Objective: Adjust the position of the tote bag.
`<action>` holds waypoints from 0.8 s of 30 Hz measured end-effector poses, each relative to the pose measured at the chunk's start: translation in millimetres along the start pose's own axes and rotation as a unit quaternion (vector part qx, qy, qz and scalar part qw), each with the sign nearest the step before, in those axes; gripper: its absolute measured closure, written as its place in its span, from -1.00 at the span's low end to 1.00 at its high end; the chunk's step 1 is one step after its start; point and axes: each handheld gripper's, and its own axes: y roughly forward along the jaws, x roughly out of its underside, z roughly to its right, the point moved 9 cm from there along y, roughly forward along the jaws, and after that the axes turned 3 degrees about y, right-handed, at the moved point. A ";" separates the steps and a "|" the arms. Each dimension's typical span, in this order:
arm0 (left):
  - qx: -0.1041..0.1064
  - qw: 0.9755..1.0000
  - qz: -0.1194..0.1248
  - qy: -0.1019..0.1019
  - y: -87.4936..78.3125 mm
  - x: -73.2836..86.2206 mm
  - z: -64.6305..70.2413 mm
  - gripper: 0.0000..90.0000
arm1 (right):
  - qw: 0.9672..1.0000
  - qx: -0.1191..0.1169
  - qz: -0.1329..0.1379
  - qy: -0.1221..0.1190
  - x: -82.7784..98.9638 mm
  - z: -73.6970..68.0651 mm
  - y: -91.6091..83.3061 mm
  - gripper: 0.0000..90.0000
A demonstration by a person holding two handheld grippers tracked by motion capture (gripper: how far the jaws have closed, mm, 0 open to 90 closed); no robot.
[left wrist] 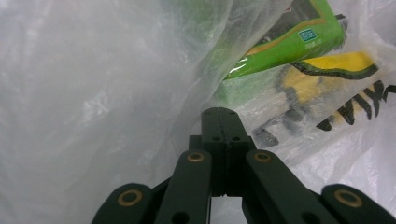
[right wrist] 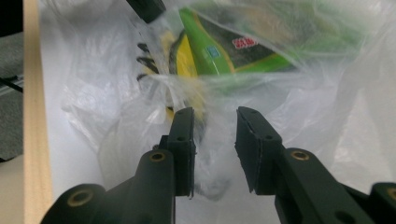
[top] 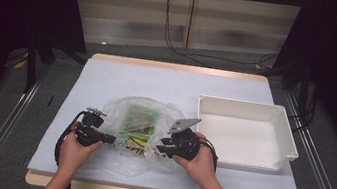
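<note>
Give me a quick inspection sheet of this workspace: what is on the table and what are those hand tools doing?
Surface: table with a pale sheet over it.
Job's things: clear plastic bag holding a green packet and a yellow packet.
Clutter: white tray, right of the bag, nothing in it.
Grippers: left gripper jaws shut, apparently pinching bag film; right gripper jaws apart, bag film between them, not pressed.
Cables: one trails from each gripper; black cable hangs behind the table.
Surroundings: grey floor, dark curtains, wood-panelled wall.

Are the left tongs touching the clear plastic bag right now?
Touching. The left gripper view shows the left tongs closed, the plastic bag film pinched at their tips.
</note>
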 end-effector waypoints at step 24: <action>0.016 1.000 0.005 0.010 -0.4 -4.6 9.8 1.00 | 0.999 -0.029 0.019 -0.006 -42.2 -20.0 21.2 0.21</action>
